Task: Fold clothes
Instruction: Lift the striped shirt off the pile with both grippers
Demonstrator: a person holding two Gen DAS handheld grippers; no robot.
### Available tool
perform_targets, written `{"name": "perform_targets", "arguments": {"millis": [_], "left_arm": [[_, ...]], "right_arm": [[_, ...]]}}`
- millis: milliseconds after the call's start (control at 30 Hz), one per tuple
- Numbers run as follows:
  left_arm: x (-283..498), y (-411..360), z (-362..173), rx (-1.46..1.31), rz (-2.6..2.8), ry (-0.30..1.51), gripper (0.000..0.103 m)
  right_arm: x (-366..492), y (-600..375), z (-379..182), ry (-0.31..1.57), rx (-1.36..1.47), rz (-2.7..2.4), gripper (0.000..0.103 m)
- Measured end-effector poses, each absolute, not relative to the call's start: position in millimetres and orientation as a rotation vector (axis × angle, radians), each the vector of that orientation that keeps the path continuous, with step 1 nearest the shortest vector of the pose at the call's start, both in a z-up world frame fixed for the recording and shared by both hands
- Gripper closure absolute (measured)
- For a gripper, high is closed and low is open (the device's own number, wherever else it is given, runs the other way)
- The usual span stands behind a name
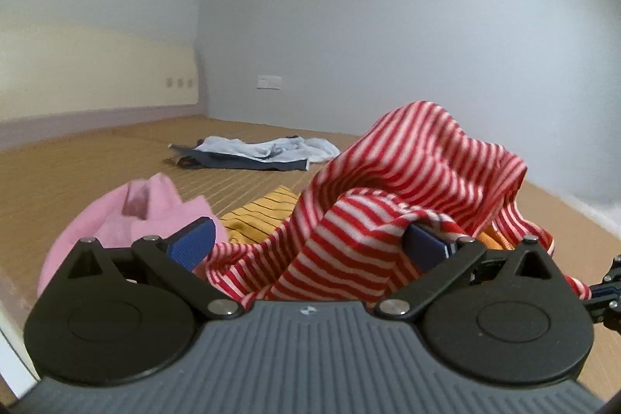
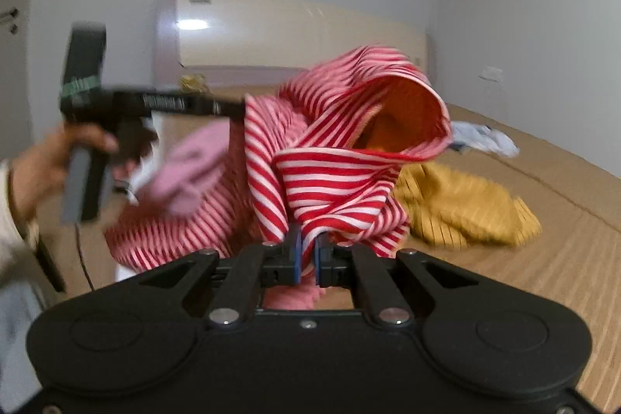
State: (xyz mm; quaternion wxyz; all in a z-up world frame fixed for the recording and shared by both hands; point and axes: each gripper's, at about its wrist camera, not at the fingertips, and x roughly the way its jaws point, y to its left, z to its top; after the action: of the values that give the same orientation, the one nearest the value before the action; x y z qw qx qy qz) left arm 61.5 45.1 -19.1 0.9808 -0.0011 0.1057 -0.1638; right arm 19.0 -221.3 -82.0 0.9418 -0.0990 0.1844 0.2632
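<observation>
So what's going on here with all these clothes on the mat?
A person holding a gripper in each hand is sorting laundry on a woven mat. The right gripper is shut on an edge of a red and white striped garment, lifted and bunched. The left gripper is open, the striped cloth draped between its fingers. A pink garment, a mustard striped one and a light blue and navy heap lie unfolded.

No text can be read; the white lettering on the left hand-held gripper [image 2: 233, 111] is blurred.
</observation>
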Motion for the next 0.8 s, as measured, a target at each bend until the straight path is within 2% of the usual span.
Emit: {"name": "perform_targets", "arguments": {"millis": [33,67,100,133,167,200,233,300,367,533,567,633,667,700,800], "left_arm": [[61.3,36.2,-21.7,0.041,-0.33,0.213,0.0],[62.1,26.1,-24.6,0.088,-0.322,0.217,0.0],[62.6,18.1,-26.7,0.123,-0.316,0.217,0.0],[63.2,13.6,-28.7,0.14,-0.32,0.215,0.0],[64.2,9.8,-30.2,0.157,-0.32,0.209,0.0],[65.1,5.9,-31.8,0.175,-0.32,0.203,0.0],[64.6,1.3,-33.3,0.199,-0.316,0.194,0.0],[64.4,-9.8,-37.8,0.263,-0.29,0.174,0.0],[64.9,-19.9,-41.7,0.31,-0.273,0.165,0.0],[65.1,-49.7,-55.5,0.491,-0.167,0.127,0.002],[63.9,-56.2,-58.6,0.536,-0.143,0.111,0.01],[61.0,-67.8,-65.0,0.634,-0.094,0.077,0.036],[61.4,-71.3,-68.0,0.678,-0.068,0.063,0.066],[62.8,-72.2,-69.6,0.692,-0.038,0.06,0.086],[74.4,-47.4,-61.6,0.562,0.094,0.082,0.089]], "right_arm": [[20.8,-220.5,-90.0,0.402,-0.21,0.518,0.094],[22.5,-221.1,-95.5,0.421,-0.206,0.506,0.09],[24.1,-222.8,-99.0,0.435,-0.195,0.499,0.077],[25.7,-225.6,-99.9,0.442,-0.178,0.494,0.071],[27.4,-229.1,-98.7,0.443,-0.158,0.492,0.058],[27.6,-234.0,-96.3,0.432,-0.141,0.487,0.051],[26.7,-239.9,-92.9,0.411,-0.127,0.481,0.049],[30.3,-249.6,-84.7,0.369,-0.106,0.46,0.033],[36.1,-257.4,-78.2,0.338,-0.088,0.439,0.029],[52.2,-263.3,-76.8,0.333,-0.044,0.43,0.028],[53.2,-261.6,-78.9,0.336,-0.033,0.435,0.028],[53.1,-261.6,-84.6,0.34,-0.009,0.439,0.028],[53.3,-261.5,-88.6,0.344,-0.002,0.438,0.028],[53.6,-260.7,-93.6,0.348,0.001,0.433,0.028],[57.1,-261.8,-102.5,0.358,0.004,0.422,0.028]]}}
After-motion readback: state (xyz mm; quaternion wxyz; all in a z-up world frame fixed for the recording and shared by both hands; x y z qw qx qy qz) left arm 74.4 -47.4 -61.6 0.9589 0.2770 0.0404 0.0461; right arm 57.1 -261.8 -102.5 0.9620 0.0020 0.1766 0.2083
